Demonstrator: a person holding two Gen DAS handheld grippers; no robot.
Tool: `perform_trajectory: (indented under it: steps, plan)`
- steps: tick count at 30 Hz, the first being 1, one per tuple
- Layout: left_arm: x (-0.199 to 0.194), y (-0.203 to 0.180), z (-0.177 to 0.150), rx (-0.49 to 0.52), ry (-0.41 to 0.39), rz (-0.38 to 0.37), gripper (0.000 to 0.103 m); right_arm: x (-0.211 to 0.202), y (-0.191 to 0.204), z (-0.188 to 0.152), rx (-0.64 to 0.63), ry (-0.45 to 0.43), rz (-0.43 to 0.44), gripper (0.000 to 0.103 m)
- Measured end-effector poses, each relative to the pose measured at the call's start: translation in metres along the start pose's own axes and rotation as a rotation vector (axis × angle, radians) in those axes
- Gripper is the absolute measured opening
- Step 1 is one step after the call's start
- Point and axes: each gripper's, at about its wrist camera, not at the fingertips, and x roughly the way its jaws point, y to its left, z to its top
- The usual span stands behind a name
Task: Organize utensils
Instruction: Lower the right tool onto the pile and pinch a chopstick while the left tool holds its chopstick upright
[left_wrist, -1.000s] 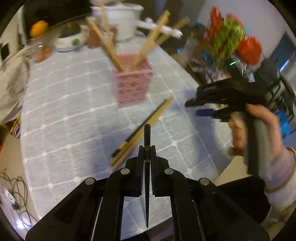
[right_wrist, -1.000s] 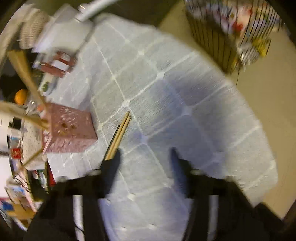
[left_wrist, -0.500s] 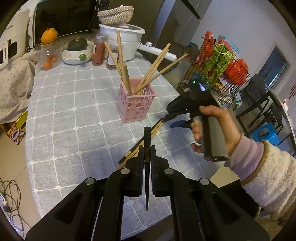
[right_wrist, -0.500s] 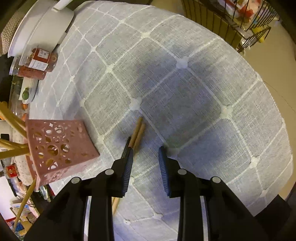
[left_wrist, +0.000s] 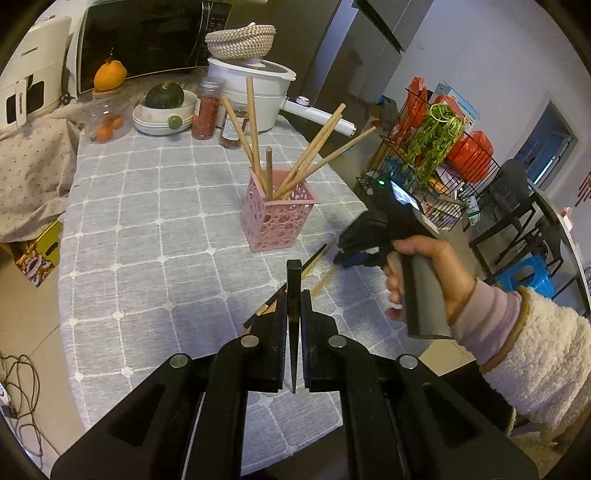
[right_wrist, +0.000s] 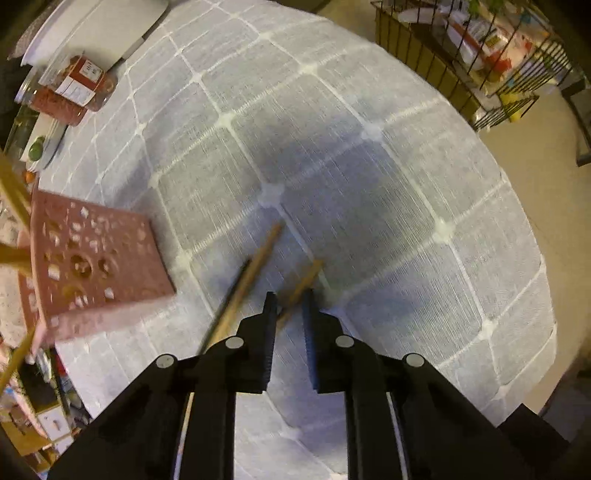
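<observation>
Partly done: several chopsticks (left_wrist: 317, 155) standing in pink holder (left_wrist: 277, 218); left gripper (left_wrist: 294, 306) clenched on dark chopstick (left_wrist: 294, 295); right gripper (right_wrist: 289, 306) closing around loose chopstick (right_wrist: 299, 288), others lying on bench (right_wrist: 369, 184).

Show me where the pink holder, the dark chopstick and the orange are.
pink holder (left_wrist: 277, 226), left wrist view, front wall.
dark chopstick (left_wrist: 294, 280), left wrist view, upper shaft above the jaws.
orange (left_wrist: 109, 75), left wrist view, its middle.

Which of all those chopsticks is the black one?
The dark chopstick clamped in the left tongs. Those standing in the pink holder and lying on the tablecloth look lighter, wooden.
</observation>
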Motion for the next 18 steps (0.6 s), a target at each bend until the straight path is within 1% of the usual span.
perform_trajectory:
  steps: [3, 4, 6, 8, 12, 15, 18]
  plan:
    - [0.000, -0.002, 0.000, 0.011, 0.000, 0.007, 0.006, 0.001, -0.005, -0.006, 0.029, 0.030, 0.023, 0.011]
    - [0.000, -0.004, 0.000, 0.016, 0.001, 0.007, 0.006, 0.001, -0.004, -0.008, 0.031, 0.019, 0.022, 0.012]
    - [-0.001, -0.005, -0.001, 0.022, 0.002, 0.007, 0.006, 0.000, -0.004, -0.012, 0.041, -0.016, 0.020, 0.012]
    - [-0.003, -0.005, -0.002, 0.015, 0.000, 0.002, 0.006, -0.002, -0.005, -0.017, 0.055, -0.048, 0.036, 0.011]
    - [-0.010, -0.009, -0.003, 0.014, -0.015, -0.006, 0.006, -0.003, -0.018, -0.022, 0.082, -0.111, 0.104, 0.008]
    - [-0.018, -0.014, -0.001, 0.016, -0.039, -0.001, 0.006, -0.012, -0.026, -0.026, 0.063, -0.176, 0.123, 0.007]
    - [-0.029, -0.023, 0.004, 0.022, -0.074, 0.009, 0.006, -0.025, -0.036, -0.029, 0.030, -0.221, 0.132, 0.007]
